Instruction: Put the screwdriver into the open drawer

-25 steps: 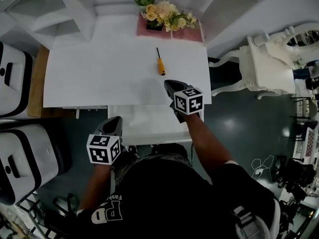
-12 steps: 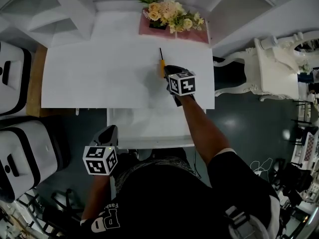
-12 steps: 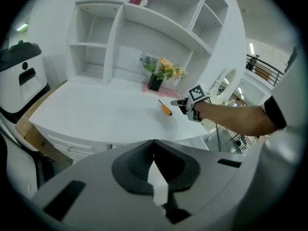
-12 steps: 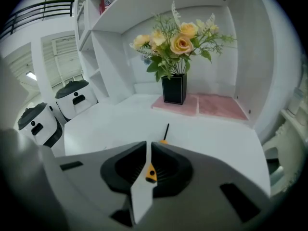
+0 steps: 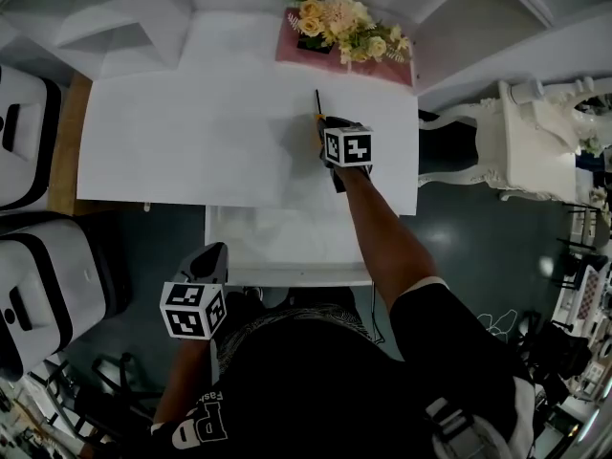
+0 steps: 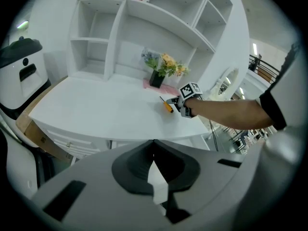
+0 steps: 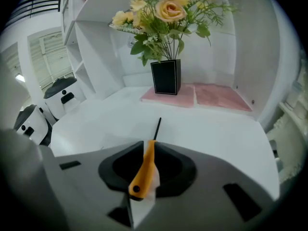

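In front of the flower vase (image 7: 166,76), the right gripper (image 7: 147,147) straddles the screwdriver (image 7: 142,173) on the desk (image 5: 191,142), jaws just widened, not yet gripping; closing on the handle looks next, then the open drawer (image 5: 287,242) farther from the vase; left gripper (image 6: 154,143) idle, jaws together, empty.

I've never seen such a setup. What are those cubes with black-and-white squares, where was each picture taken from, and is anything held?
No robot: a person holds a two-jaw gripper in each hand; the patterned cubes are part of them. One camera sits on the person's head, looking down; the others ride on the grippers. On the white desk are an orange screwdriver and flowers on a pink mat; a drawer stands open below. On the right gripper the jaws have just been opening, the screwdriver's handle between them, not gripped. The left gripper hangs near the body, jaws together, empty.
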{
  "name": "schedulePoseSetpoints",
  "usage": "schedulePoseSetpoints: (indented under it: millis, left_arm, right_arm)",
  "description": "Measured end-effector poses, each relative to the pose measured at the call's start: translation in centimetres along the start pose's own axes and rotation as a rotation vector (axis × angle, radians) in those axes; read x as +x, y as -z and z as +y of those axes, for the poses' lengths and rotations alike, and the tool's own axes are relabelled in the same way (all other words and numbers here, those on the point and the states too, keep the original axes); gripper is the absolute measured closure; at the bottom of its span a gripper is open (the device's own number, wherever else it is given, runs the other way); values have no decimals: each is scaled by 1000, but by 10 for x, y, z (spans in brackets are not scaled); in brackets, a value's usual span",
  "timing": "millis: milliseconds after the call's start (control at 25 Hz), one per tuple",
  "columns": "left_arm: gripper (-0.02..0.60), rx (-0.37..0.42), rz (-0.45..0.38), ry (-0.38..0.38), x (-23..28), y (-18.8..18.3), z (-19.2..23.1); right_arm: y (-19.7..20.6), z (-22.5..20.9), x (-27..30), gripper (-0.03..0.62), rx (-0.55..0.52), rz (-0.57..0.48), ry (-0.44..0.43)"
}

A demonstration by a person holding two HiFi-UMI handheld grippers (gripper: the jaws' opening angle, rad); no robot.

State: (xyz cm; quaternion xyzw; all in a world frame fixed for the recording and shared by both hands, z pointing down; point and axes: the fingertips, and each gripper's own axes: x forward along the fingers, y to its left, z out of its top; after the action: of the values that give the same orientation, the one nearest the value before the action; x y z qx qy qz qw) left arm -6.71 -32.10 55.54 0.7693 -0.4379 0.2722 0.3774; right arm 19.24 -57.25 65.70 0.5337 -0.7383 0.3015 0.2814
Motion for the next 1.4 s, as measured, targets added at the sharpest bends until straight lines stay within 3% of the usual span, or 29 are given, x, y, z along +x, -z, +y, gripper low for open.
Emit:
schedulePoseSetpoints:
  millis: [760, 840, 960, 1040, 1400]
  left_arm:
    - [571, -16, -12, 23, -5, 3, -5]
    - [571, -17, -13, 22, -7, 4, -4]
    - [571, -14, -21, 21, -8, 3, -3]
    - [571, -9, -28, 23, -10, 2, -3]
    - [571, -15, -49, 19, -21, 7, 2]
  right_arm:
    - [7, 11, 27, 451, 18, 115, -4]
    - [8, 12, 27, 451, -32, 146, 15]
    - [9, 18, 29, 454, -192, 195, 20]
    - [9, 22, 30, 486, -263, 209, 1]
    - [7, 30, 25, 500, -388, 236, -28]
